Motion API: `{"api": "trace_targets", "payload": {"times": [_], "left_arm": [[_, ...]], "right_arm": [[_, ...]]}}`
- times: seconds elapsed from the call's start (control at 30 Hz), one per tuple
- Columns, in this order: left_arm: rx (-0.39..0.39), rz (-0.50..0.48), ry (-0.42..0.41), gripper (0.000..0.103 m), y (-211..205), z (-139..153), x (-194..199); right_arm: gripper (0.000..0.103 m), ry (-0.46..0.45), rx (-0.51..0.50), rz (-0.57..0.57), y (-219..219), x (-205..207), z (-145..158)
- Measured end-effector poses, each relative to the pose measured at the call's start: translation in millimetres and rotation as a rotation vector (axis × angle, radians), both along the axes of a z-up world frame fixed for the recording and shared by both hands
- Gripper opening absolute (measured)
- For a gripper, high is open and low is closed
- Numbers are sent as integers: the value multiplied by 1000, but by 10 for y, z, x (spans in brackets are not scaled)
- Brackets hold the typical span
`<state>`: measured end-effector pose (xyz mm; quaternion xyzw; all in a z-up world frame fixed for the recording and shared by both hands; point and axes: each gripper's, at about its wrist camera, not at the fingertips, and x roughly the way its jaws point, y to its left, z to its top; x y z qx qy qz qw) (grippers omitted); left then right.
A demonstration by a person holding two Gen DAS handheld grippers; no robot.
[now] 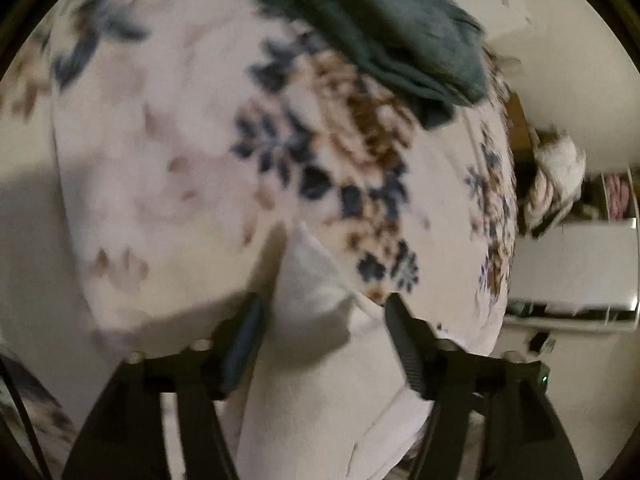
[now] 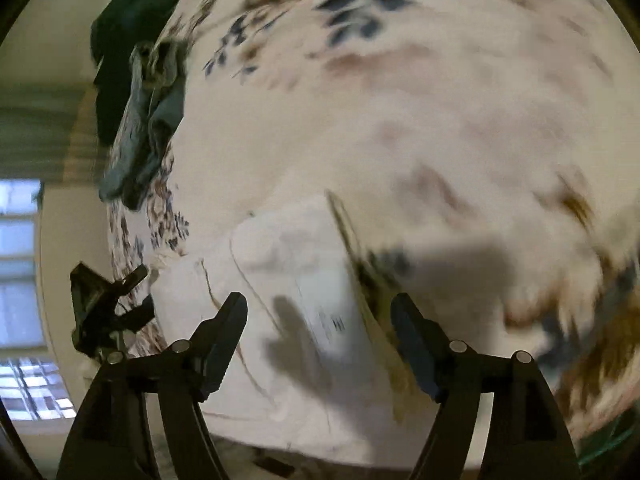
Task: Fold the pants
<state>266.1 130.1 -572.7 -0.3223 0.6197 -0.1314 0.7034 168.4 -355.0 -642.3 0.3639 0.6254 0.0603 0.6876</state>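
White pants [image 1: 316,344] lie on a bed covered by a floral blanket [image 1: 172,152], seen through motion blur in both wrist views. In the left wrist view the left gripper [image 1: 324,312] has its jaws spread apart, and a raised fold of the pale cloth rises between them from 6 o'clock toward the frame's centre; the cloth looks close against the left-hand finger, though blur makes contact uncertain. A dark green garment [image 1: 400,36] sits on the blanket at 1 o'clock, and a white shelf unit [image 1: 576,272] stands off the bed at 3 o'clock.

In the right wrist view the right gripper [image 2: 320,320] also stands wide apart above the pants [image 2: 288,264], which spread from the centre down to 6 o'clock with a label panel just ahead of the fingertips. The fingers cast a shadow on the cloth. The left gripper [image 2: 108,304] shows at 8 o'clock beside the pants' edge. A crumpled grey-blue garment [image 2: 140,128] lies at 10 o'clock, and a window [image 2: 20,272] glows at 9 o'clock.
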Motion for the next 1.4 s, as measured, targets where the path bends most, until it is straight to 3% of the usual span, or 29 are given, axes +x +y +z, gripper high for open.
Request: {"api": "trace_targets", "payload": {"times": [0.13,0.23,0.27,0.3,0.33,0.37,0.4,0.43,0.5,0.57,0.67,0.73,0.77,0.8,0.87,1.0,1.1,1.2,1.27,1.3,1.4], "left_arm": [[106,-124,-56,68,-267,98,91],[103,-107,-12,68,-283,-136,222],[93,-89,-7,65,-254,-176,246],[73,-66,-18,45,-238,-212,274],[114,-47,-26,26,-222,-226,307],[143,-40,-19,19,-198,-247,320],[133,-10,-17,16,-147,-266,314],[127,22,-9,16,-95,-292,289],[98,66,9,16,-39,-333,244],[2,177,52,16,92,-429,194],[-120,265,102,21,215,-468,132],[-85,213,102,33,217,-322,88],[-61,188,85,46,221,-231,47],[-32,162,58,68,178,-118,-14],[14,107,15,89,115,71,-193],[76,-11,25,89,1,117,-561],[32,-36,62,89,-101,-81,-726],[-8,-52,94,89,-198,-286,-787],[-47,-61,108,89,-245,-404,-742],[-64,-63,114,93,-227,-424,-767],[-86,-90,123,101,-284,-511,-729]], "right_arm": [[77,-12,-112,68,147,-28,53],[77,42,-122,87,230,128,-176],[77,64,-112,77,243,179,-273],[77,74,-103,79,269,223,-347],[71,75,-112,76,281,251,-380],[61,61,-135,63,281,260,-371],[46,47,-137,47,287,266,-359],[41,43,-125,28,273,253,-342],[40,36,-132,6,270,215,-319],[40,41,-123,-2,287,193,-321],[54,82,-44,-2,222,176,-331],[87,89,15,-26,106,37,-256],[89,73,26,-37,85,-51,-208],[89,55,39,-49,34,-181,-151],[89,66,79,-86,-8,-504,-154],[89,154,263,-129,228,-994,-485],[89,154,358,-136,544,-1113,-798],[103,76,389,-162,763,-1005,-895],[103,-7,471,-167,850,-887,-789],[103,-23,480,-154,896,-842,-737],[102,-12,375,-53,1040,-741,-711]]}}
